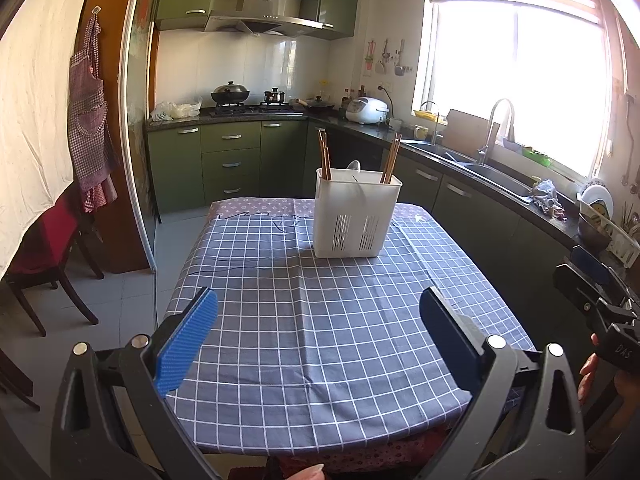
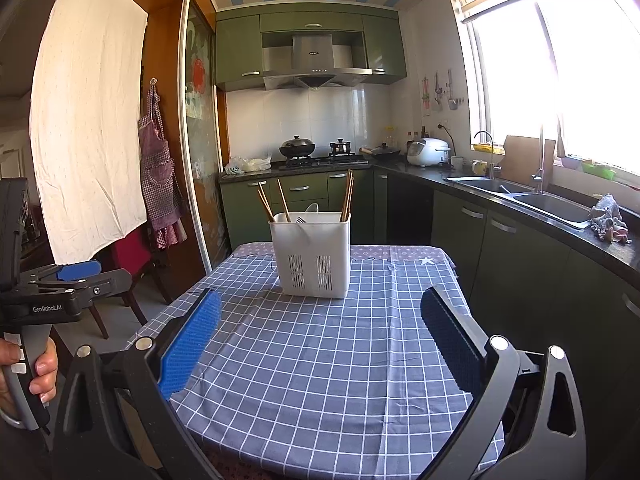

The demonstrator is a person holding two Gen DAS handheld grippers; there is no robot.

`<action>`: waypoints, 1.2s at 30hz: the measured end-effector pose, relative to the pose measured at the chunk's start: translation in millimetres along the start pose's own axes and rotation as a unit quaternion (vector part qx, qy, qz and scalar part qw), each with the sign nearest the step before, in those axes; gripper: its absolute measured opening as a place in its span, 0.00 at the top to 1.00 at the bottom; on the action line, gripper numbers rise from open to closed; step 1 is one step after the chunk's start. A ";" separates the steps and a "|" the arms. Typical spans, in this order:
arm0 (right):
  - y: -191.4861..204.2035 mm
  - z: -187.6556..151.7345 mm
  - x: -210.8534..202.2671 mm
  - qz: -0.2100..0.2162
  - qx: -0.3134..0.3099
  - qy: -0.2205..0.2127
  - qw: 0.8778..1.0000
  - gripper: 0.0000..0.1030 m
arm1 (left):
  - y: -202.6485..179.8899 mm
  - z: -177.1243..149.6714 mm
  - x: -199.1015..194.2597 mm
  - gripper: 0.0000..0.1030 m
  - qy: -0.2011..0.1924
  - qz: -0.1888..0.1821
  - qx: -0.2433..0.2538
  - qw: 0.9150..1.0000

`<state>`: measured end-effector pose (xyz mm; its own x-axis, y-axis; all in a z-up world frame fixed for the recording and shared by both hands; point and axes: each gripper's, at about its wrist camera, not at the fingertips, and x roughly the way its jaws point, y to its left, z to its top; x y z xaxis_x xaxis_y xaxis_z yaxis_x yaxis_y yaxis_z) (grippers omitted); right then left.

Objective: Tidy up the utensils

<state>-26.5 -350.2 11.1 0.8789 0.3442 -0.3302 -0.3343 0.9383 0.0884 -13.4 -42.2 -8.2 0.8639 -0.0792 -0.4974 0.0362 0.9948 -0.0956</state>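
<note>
Both tools empty, nothing being carried. Left hand-held gripper (image 1: 318, 340) has its jaws spread wide over the checked cloth (image 1: 328, 320), nothing between the pads. Right hand-held gripper (image 2: 320, 344) is the same: jaws apart, empty.

White caddy (image 1: 356, 216) stands upright on the surface (image 1: 492, 300), straight ahead of the left hand-held gripper and well apart from it, slightly right of centre line. From the right wrist view the caddy (image 2: 312, 256) sits ahead and a bit left of centre, also clear of the pads.

Contents: chopsticks (image 1: 325, 156) lean in the caddy's left compartment, more chopsticks (image 1: 392, 158) in the right corner. A pale spoon (image 1: 354, 166) pokes up in the middle. A fork (image 2: 301, 220) tip shows just above the rim in the right wrist view. How the inner dividers run cannot be told.

No loose utensils visible on the cloth between the hand-held grippers and the caddy.

Step, as a judgement: either everything is already in and the task is at or near its end, or it is the start of a re-sort with chopsticks split across two sides. Cannot tell which.

If a re-sort, next move calls for one hand-held gripper to go forward and up over the rim, pinch a thin stick near its top, lift it straight out. The other should probably steady the light caddy wall so it does not tip.
</note>
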 end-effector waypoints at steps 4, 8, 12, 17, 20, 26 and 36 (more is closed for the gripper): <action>-0.2 -0.9 1.3 0.002 0.002 0.001 1.000 0.05 | -1.1 -0.3 -0.6 0.07 0.001 0.001 0.004 1.000; 0.0 -0.7 2.4 0.001 0.003 0.001 1.000 0.05 | -1.8 -0.3 0.3 0.07 0.003 0.003 0.004 1.000; -0.7 -0.3 4.8 0.001 0.004 0.002 1.000 0.05 | -1.0 0.4 1.2 0.07 0.005 0.003 0.003 1.000; 0.1 -3.4 5.8 0.001 0.003 0.003 1.000 0.05 | -3.8 0.1 2.8 0.07 0.005 0.006 0.006 1.000; 0.3 -4.1 5.6 0.002 0.004 0.003 1.000 0.05 | -4.8 -0.6 3.3 0.07 0.007 0.007 0.007 1.000; 1.9 -4.3 5.3 0.002 0.004 0.004 1.000 0.05 | -4.5 -0.9 3.2 0.07 0.007 0.007 0.007 1.000; 1.3 -5.8 7.3 0.004 0.005 0.007 1.000 0.05 | -5.9 -1.8 3.8 0.07 0.008 0.008 0.012 1.000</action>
<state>-22.5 -346.7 3.4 0.8710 0.3518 -0.3431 -0.3382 0.9357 0.1008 -11.3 -48.5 -11.1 0.8566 -0.0648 -0.5119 0.0349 0.9971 -0.0679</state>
